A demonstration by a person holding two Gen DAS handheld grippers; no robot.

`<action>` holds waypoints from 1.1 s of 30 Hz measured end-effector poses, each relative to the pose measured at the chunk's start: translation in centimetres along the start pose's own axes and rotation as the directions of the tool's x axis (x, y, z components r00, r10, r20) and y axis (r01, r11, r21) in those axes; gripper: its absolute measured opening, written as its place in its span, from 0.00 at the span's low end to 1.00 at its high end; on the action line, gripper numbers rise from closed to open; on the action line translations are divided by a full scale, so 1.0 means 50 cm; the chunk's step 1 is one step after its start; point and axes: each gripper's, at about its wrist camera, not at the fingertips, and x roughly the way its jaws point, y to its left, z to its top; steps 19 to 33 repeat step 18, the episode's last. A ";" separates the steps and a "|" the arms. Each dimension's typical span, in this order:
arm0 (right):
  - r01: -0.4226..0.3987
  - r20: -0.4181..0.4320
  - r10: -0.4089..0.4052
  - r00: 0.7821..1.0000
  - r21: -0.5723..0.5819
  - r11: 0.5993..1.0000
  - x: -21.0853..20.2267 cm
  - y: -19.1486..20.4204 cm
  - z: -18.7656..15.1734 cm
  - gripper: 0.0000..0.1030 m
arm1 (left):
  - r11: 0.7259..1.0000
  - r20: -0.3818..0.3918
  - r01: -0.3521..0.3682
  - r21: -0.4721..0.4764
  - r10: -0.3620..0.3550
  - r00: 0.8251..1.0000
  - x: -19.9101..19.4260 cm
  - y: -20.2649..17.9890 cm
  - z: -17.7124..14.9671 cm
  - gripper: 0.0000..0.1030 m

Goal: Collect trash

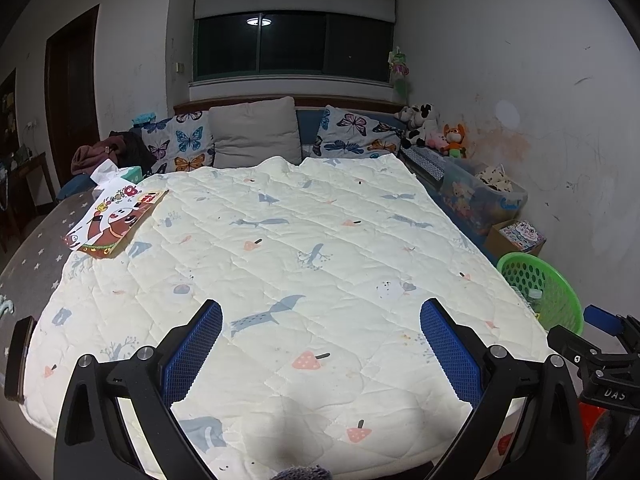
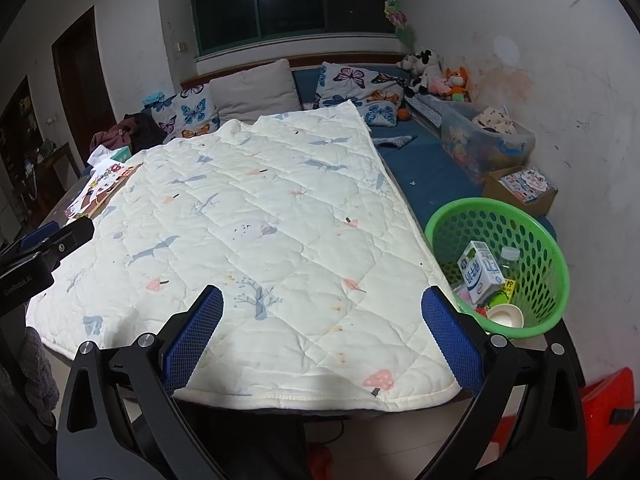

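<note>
Both my tongs, left (image 1: 320, 344) and right (image 2: 322, 334), gape wide and empty over the quilt (image 1: 304, 240). The basket (image 2: 548, 240) at right holds trash; next I judge the booklet (image 1: 116, 218), upper left.

The cream quilt (image 2: 256, 216) lies flat and bare across its middle, open room from six o'clock up to twelve. At ten o'clock a picture book (image 1: 116, 220) rests on its far left corner, a tissue box (image 1: 130, 174) just behind. Pillows (image 1: 256, 132) wall off the twelve o'clock end. At three o'clock the green basket (image 2: 548, 240) stands just beside the quilt's edge, mouth open upward (a milk carton (image 2: 482, 272), a bottle and a cup inside). Beyond it, at two o'clock, a cardboard box (image 2: 520, 188) and a clear bin (image 2: 484, 140) line the wall.
</note>
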 end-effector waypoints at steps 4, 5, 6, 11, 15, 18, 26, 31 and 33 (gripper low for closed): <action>0.001 0.000 -0.001 1.000 0.001 1.000 -0.001 0.000 0.000 0.96 | 1.000 0.001 -0.005 -0.002 0.005 1.000 0.002 0.003 -0.001 0.93; -0.001 0.000 0.001 1.000 0.003 1.000 0.000 0.000 0.000 0.96 | 1.000 0.004 -0.010 -0.001 0.010 1.000 0.001 0.004 -0.001 0.93; -0.002 0.000 0.002 1.000 0.003 1.000 0.000 0.001 -0.001 0.96 | 1.000 0.005 -0.013 0.000 0.013 1.000 0.002 0.004 -0.001 0.93; -0.006 -0.002 0.006 1.000 -0.004 1.000 0.004 0.003 -0.002 0.96 | 1.000 -0.011 0.000 -0.008 0.000 1.000 0.006 0.009 -0.001 0.93; -0.008 -0.006 0.008 1.000 -0.004 1.000 0.008 0.005 -0.003 0.96 | 1.000 -0.017 -0.005 -0.015 0.005 1.000 0.008 0.013 -0.002 0.93; -0.006 -0.004 0.006 1.000 -0.006 1.000 0.008 0.005 -0.001 0.96 | 1.000 -0.018 -0.011 -0.020 0.010 1.000 0.009 0.017 -0.002 0.93; -0.006 -0.004 0.006 1.000 -0.006 1.000 0.008 0.005 -0.001 0.96 | 1.000 -0.018 -0.011 -0.020 0.010 1.000 0.009 0.017 -0.002 0.93; -0.006 -0.004 0.006 1.000 -0.006 1.000 0.008 0.005 -0.001 0.96 | 1.000 -0.018 -0.011 -0.020 0.010 1.000 0.009 0.017 -0.002 0.93; -0.006 -0.004 0.006 1.000 -0.006 1.000 0.008 0.005 -0.001 0.96 | 1.000 -0.018 -0.011 -0.020 0.010 1.000 0.009 0.017 -0.002 0.93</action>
